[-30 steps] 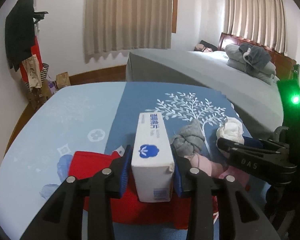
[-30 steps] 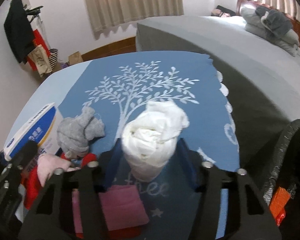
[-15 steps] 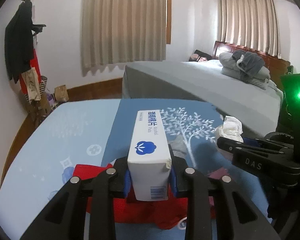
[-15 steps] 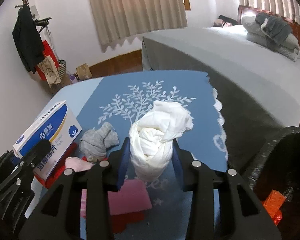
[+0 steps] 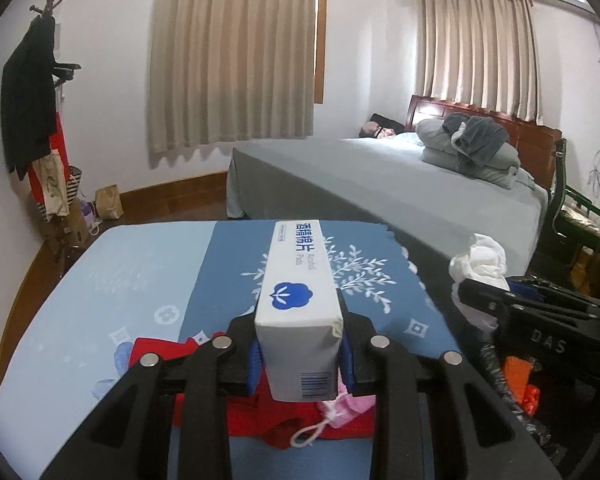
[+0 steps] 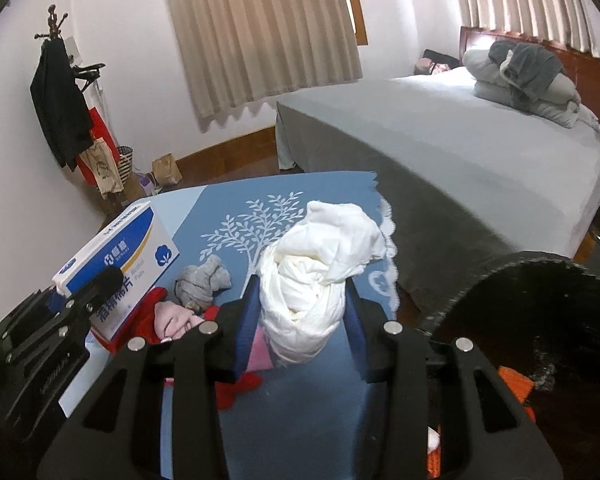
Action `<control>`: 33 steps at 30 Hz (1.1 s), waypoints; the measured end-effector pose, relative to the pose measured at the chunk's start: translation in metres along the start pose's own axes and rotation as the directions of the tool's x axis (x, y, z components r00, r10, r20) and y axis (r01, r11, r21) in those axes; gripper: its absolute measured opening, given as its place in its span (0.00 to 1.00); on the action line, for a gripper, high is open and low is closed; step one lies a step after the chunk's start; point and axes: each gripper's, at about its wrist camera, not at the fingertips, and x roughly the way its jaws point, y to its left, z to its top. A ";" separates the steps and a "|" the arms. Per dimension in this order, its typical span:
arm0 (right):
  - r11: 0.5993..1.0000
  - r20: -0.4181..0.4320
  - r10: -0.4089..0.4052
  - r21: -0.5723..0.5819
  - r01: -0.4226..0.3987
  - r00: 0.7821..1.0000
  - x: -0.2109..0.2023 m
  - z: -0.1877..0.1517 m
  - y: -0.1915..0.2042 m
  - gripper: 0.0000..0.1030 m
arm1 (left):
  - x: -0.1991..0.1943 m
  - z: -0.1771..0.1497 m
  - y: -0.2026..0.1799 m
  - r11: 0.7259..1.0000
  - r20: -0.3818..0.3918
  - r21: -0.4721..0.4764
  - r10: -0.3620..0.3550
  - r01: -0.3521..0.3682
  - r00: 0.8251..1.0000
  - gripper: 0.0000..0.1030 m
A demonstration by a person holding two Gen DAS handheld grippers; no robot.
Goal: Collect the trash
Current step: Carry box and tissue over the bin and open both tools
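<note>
A white and blue alcohol-pad box (image 5: 300,300) is lifted off the blue tablecloth (image 5: 228,272), and my left gripper (image 5: 300,356) is shut on its near end. The box (image 6: 116,256) and the left gripper (image 6: 80,300) also show at the left of the right wrist view. A crumpled white tissue wad (image 6: 316,280) stands upright in my right gripper (image 6: 302,320), whose blue pads press its sides. From the left wrist, the wad (image 5: 480,264) and the right gripper (image 5: 500,304) are at the right.
A red cloth (image 5: 156,356), a pink item (image 6: 172,320) and a grey sock ball (image 6: 204,284) lie on the tablecloth. A black bag's rim (image 6: 540,300) gapes at the right. A grey bed (image 5: 380,184) stands behind, a coat rack (image 5: 32,100) at the left wall.
Both grippers have risen off the tablecloth with their loads. The right jaws closed onto the tissue wad, the left jaws tightened on the box. More of the room now shows.
</note>
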 end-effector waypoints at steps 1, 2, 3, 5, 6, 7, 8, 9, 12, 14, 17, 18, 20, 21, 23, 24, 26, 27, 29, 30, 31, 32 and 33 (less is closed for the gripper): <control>1.000 0.005 -0.003 0.004 0.003 1.000 -0.005 -0.001 -0.002 0.37 | -0.004 0.001 -0.003 1.000 0.006 0.001 -0.005 0.005 1.000 0.29; 1.000 0.011 -0.005 0.011 0.005 1.000 -0.011 -0.002 -0.006 0.37 | -0.006 0.002 -0.006 1.000 0.011 0.004 -0.008 0.008 1.000 0.29; 1.000 0.015 -0.008 0.013 0.007 1.000 -0.015 -0.002 -0.008 0.37 | -0.009 0.002 -0.011 1.000 0.017 0.010 -0.011 0.011 1.000 0.29; 1.000 0.024 -0.016 0.016 0.016 1.000 -0.025 -0.003 -0.013 0.37 | -0.014 0.001 -0.019 1.000 0.028 0.026 -0.017 0.016 0.999 0.29; 1.000 0.028 -0.020 0.018 0.020 0.999 -0.029 -0.005 -0.016 0.37 | -0.015 0.001 -0.023 0.999 0.032 0.032 -0.022 0.021 0.999 0.29; 0.999 0.032 -0.025 0.021 0.024 0.999 -0.034 -0.006 -0.019 0.37 | -0.017 0.001 -0.026 0.999 0.034 0.036 -0.028 0.027 0.999 0.29; 0.999 0.035 -0.029 0.025 0.028 0.999 -0.038 -0.007 -0.022 0.37 | -0.019 0.001 -0.030 0.999 0.037 0.040 -0.035 0.033 0.999 0.29; 0.999 0.036 -0.034 0.028 0.033 0.999 -0.041 -0.008 -0.024 0.37 | -0.020 0.000 -0.034 0.998 0.038 0.043 -0.041 0.039 0.998 0.29; 0.998 0.041 -0.052 0.037 0.051 0.998 -0.052 -0.012 -0.032 0.37 | -0.024 -0.003 -0.045 0.997 0.036 0.049 -0.064 0.063 0.997 0.29; 0.997 0.044 -0.066 0.045 0.065 0.997 -0.058 -0.016 -0.038 0.37 | -0.026 -0.004 -0.053 0.995 0.034 0.054 -0.084 0.082 0.996 0.29; 0.994 0.044 -0.091 0.058 0.088 0.995 -0.068 -0.022 -0.048 0.37 | -0.028 -0.005 -0.064 0.991 0.027 0.064 -0.120 0.118 0.992 0.29; 0.993 0.044 -0.102 0.063 0.099 0.994 -0.072 -0.026 -0.053 0.37 | -0.028 -0.006 -0.069 0.989 0.025 0.067 -0.131 0.129 0.991 0.29; 0.990 0.041 -0.127 0.072 0.124 0.991 -0.079 -0.031 -0.063 0.37 | -0.029 -0.007 -0.078 0.984 0.019 0.078 -0.160 0.158 0.987 0.29; 0.988 0.040 -0.136 0.079 0.132 0.990 -0.081 -0.032 -0.067 0.37 | -0.029 -0.006 -0.083 0.982 0.017 0.082 -0.170 0.168 0.985 0.29; 0.983 0.039 -0.159 0.097 0.154 0.987 -0.087 -0.036 -0.078 0.37 | -0.026 -0.007 -0.096 0.976 0.010 0.094 -0.199 0.197 0.980 0.29; 0.980 0.040 -0.174 0.106 0.169 0.984 -0.091 -0.039 -0.084 0.37 | -0.026 -0.007 -0.101 0.973 0.008 0.099 -0.210 0.208 0.978 0.29; 0.974 0.040 -0.198 0.120 0.192 0.979 -0.096 -0.042 -0.095 0.37 | -0.024 -0.007 -0.113 0.966 0.003 0.110 -0.236 0.234 0.972 0.29; 0.970 0.039 -0.211 0.129 0.205 0.977 -0.099 -0.044 -0.100 0.37 | -0.024 -0.008 -0.117 0.963 0.001 0.113 -0.245 0.243 0.970 0.29; 0.964 0.037 -0.231 0.144 0.224 0.972 -0.103 -0.047 -0.110 0.37 | -0.021 -0.007 -0.128 0.956 -0.007 0.119 -0.271 0.270 0.963 0.29; 0.960 0.037 -0.244 0.150 0.236 0.969 -0.105 -0.049 -0.115 0.37 | -0.020 -0.007 -0.133 0.952 -0.012 0.122 -0.283 0.282 0.959 0.29; 0.957 0.037 -0.253 0.152 0.245 0.967 -0.106 -0.050 -0.119 0.37 | -0.019 -0.007 -0.138 0.948 -0.015 0.124 -0.292 0.292 0.956 0.29; 0.955 0.037 -0.263 0.155 0.254 0.964 -0.107 -0.052 -0.121 0.37 | -0.018 -0.008 -0.144 0.944 -0.019 0.129 -0.305 0.305 0.952 0.29; 0.952 0.039 -0.272 0.158 0.263 0.961 -0.109 -0.053 -0.126 0.37 | -0.016 -0.008 -0.150 0.939 -0.024 0.134 -0.317 0.317 0.948 0.29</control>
